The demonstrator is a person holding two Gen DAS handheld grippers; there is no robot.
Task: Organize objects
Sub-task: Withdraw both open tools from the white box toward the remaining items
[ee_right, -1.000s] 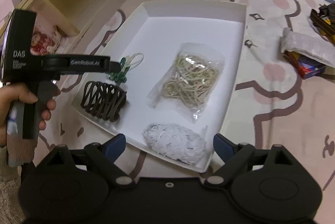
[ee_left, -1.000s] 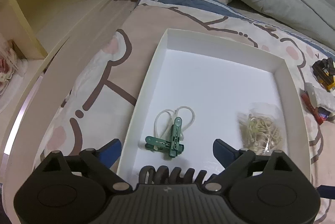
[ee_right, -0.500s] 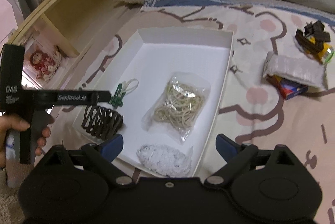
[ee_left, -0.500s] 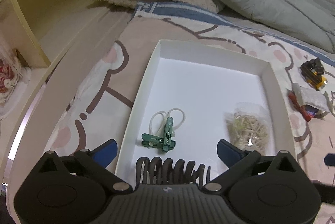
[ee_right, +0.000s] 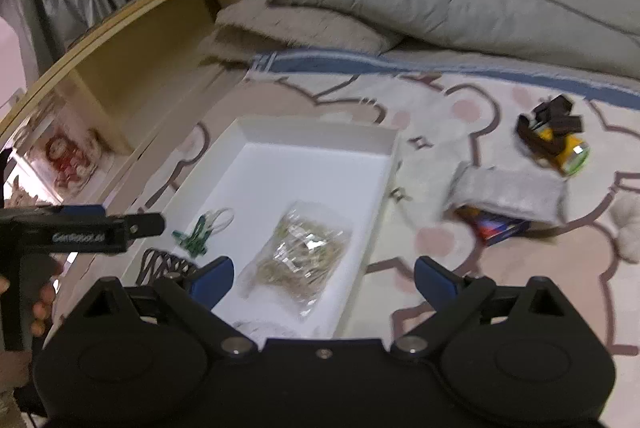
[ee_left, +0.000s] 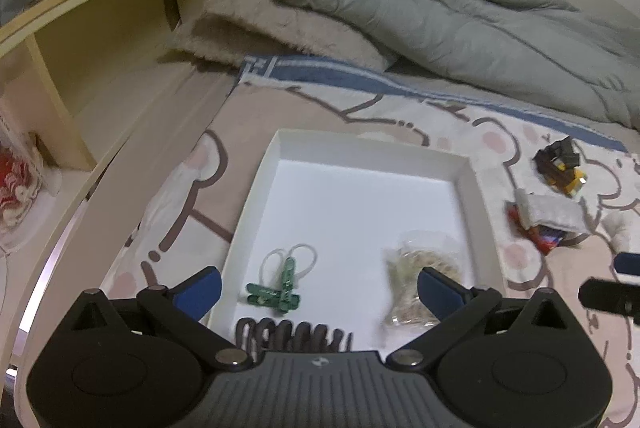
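Two grippers hung above a white tray (ee_left: 476, 196) on a cartoon-print bedsheet (ee_right: 460, 116). Left gripper (ee_left: 318, 286): jaws opening, spread wide, pads pressing on nothing, hovering over the tray's near end. Right gripper (ee_right: 322, 274): jaws likewise opening, nothing gripped, above the tray's near right corner.

Nearest in the tray, at its near edge: a dark coiled hair tie (ee_left: 294, 336). Just beyond it, green clothespins (ee_left: 276, 294) lying on a loop of white cord (ee_left: 298, 254). To the right, apart from the pins, a clear bag of rubber bands (ee_right: 304, 252) flat on the tray floor. At the very near edge in the right wrist view, a whitish bundle (ee_right: 260, 328), mostly hidden by the gripper body. Far half of the tray bare.

Outside the tray, on the sheet to the right: a grey folded cloth (ee_right: 508, 194) resting over a small red-and-blue box (ee_right: 500, 230); farther off, a yellow flashlight with dark straps (ee_right: 554, 140). Farthest: a beige fuzzy blanket (ee_left: 280, 28), a grey comforter (ee_left: 460, 20), a wooden shelf (ee_left: 120, 28) at left.
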